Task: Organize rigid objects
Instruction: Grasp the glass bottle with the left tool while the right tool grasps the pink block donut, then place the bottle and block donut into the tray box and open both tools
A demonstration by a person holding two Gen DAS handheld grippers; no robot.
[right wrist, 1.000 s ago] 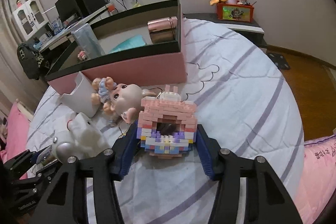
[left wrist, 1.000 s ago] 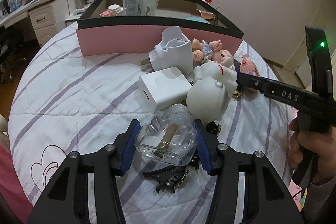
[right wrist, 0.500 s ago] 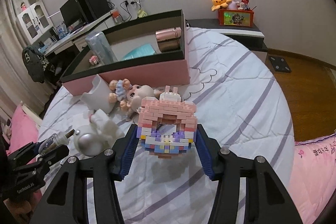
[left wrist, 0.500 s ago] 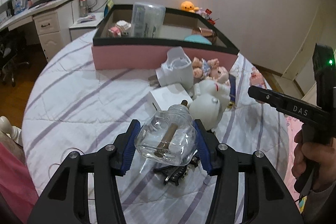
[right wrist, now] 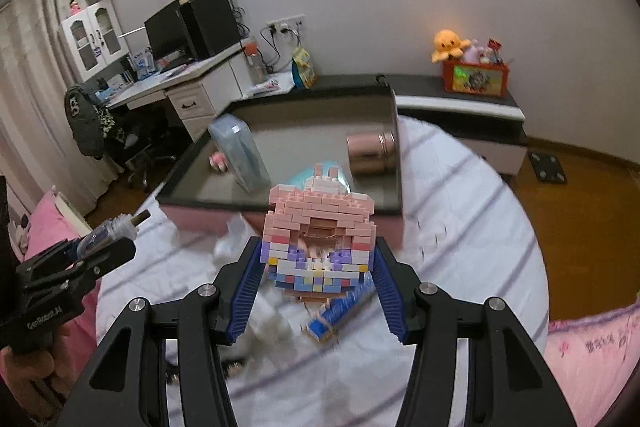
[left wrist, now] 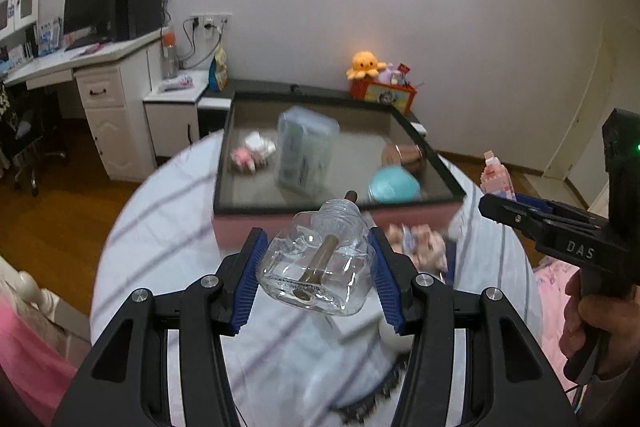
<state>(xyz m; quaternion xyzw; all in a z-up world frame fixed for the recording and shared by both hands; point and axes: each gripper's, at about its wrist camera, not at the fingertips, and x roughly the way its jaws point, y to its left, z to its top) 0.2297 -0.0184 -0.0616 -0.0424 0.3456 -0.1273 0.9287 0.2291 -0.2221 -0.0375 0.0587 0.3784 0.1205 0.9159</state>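
My left gripper (left wrist: 316, 277) is shut on a clear glass bottle (left wrist: 320, 263) with a brown stopper, held in the air above the bed. My right gripper (right wrist: 318, 281) is shut on a pink and pastel brick-built figure (right wrist: 318, 239), also lifted off the bed. Ahead of both lies the pink box (left wrist: 420, 215) with a dark rim (right wrist: 280, 209). Inside it are a clear plastic case (left wrist: 306, 151), a copper tin (right wrist: 370, 153), a teal object (left wrist: 394, 185) and small pink toys (left wrist: 250, 157). The right gripper (left wrist: 516, 211) shows at the right edge of the left wrist view, the left gripper (right wrist: 100, 251) at the left edge of the right wrist view.
A doll (left wrist: 420, 243) and white objects lie blurred on the striped bedspread (right wrist: 460, 227) below the grippers. A blue brick piece (right wrist: 340, 311) lies under the right gripper. A desk with a monitor (left wrist: 96, 7) stands at the left, a low shelf with an orange plush (right wrist: 450, 43) behind the box.
Both grippers have risen with their loads. The bed and the pile of toys have dropped lower in both views, and the inside of the box now shows from above.
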